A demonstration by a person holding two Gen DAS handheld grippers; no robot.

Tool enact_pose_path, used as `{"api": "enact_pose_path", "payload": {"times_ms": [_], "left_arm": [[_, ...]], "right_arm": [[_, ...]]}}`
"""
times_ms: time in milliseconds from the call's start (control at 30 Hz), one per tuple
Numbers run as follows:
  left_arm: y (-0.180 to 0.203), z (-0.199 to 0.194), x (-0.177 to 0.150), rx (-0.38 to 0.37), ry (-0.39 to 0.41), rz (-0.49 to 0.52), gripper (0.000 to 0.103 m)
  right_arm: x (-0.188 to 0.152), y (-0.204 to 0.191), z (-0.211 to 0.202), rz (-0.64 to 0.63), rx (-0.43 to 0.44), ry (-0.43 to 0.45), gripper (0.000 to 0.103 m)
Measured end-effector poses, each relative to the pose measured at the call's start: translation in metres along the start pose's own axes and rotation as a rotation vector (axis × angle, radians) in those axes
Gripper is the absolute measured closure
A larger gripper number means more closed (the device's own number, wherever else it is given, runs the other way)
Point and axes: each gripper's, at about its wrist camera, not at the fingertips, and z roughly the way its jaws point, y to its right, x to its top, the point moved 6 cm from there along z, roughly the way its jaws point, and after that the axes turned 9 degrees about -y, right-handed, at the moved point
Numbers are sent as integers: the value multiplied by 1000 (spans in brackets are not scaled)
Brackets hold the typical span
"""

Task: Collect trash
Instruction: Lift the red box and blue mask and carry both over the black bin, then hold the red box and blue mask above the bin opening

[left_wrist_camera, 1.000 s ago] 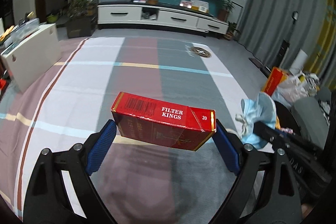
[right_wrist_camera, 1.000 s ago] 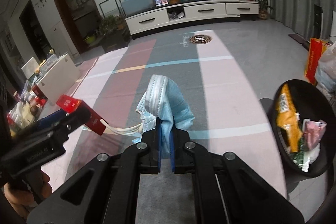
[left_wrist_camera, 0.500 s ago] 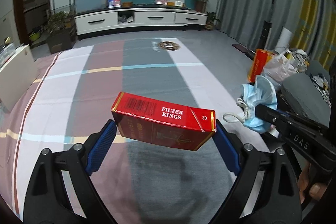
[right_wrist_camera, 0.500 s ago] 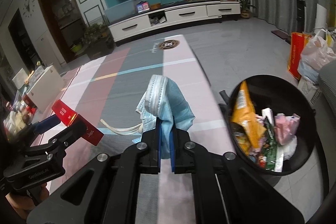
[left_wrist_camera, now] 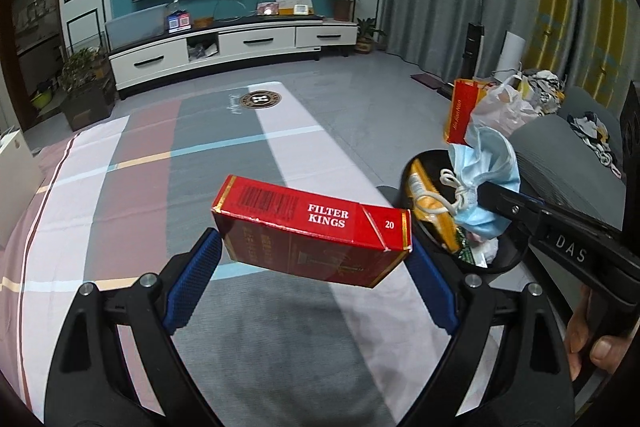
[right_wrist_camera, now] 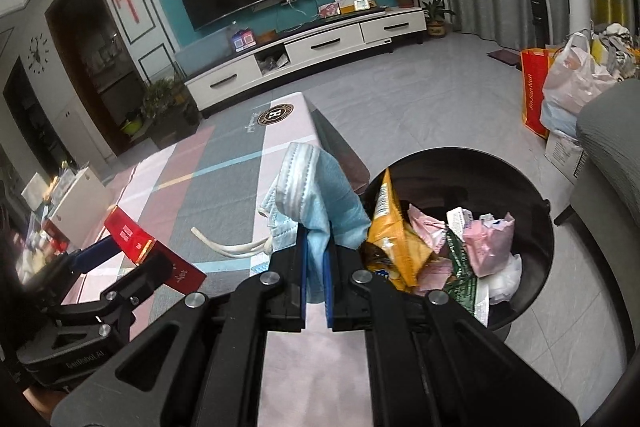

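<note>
My left gripper [left_wrist_camera: 314, 259] is shut on a red cigarette pack [left_wrist_camera: 312, 229] marked FILTER KINGS, held in the air above the striped table. The pack also shows in the right wrist view [right_wrist_camera: 132, 235]. My right gripper [right_wrist_camera: 316, 267] is shut on a crumpled blue face mask [right_wrist_camera: 316, 187] with white ear loops, held at the table's right edge beside the black trash bin [right_wrist_camera: 536, 195]. The mask [left_wrist_camera: 486, 167] hangs over the bin [left_wrist_camera: 510, 261] in the left wrist view. The bin holds a yellow snack bag [right_wrist_camera: 394, 231], pink paper and other wrappers.
A striped tablecloth [left_wrist_camera: 132, 195] covers the long table. A grey sofa [right_wrist_camera: 608, 163] stands right of the bin. A red paper bag [right_wrist_camera: 534, 87] and plastic bags [right_wrist_camera: 572, 83] sit on the floor beyond. A white TV cabinet [right_wrist_camera: 312, 51] lines the far wall.
Both grippers have swung right toward the bin with their loads. The mask is now at the bin's rim, and the bin has come into the left wrist view.
</note>
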Motion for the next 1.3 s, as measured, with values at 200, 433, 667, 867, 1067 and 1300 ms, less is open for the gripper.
{"api": "enact_pose_path", "payload": {"times_ms": [200, 433, 667, 867, 1067, 1300], "left_arm": [[26, 1, -1, -10, -7, 41, 13], [45, -1, 4, -13, 0, 78, 13], [63, -2, 7, -16, 3, 111, 13], [78, 1, 12, -20, 5, 137, 13], [90, 3, 19, -26, 19, 168, 13], [106, 9, 25, -34, 23, 191, 13]], "right_arm": [[-1, 14, -12, 20, 8, 18, 95], [-3, 25, -21, 47, 6, 28, 95], [-3, 44, -30, 79, 7, 42, 95], [-1, 57, -36, 109, 9, 54, 95], [-1, 74, -39, 146, 4, 61, 95], [0, 91, -39, 189, -11, 62, 95]]}}
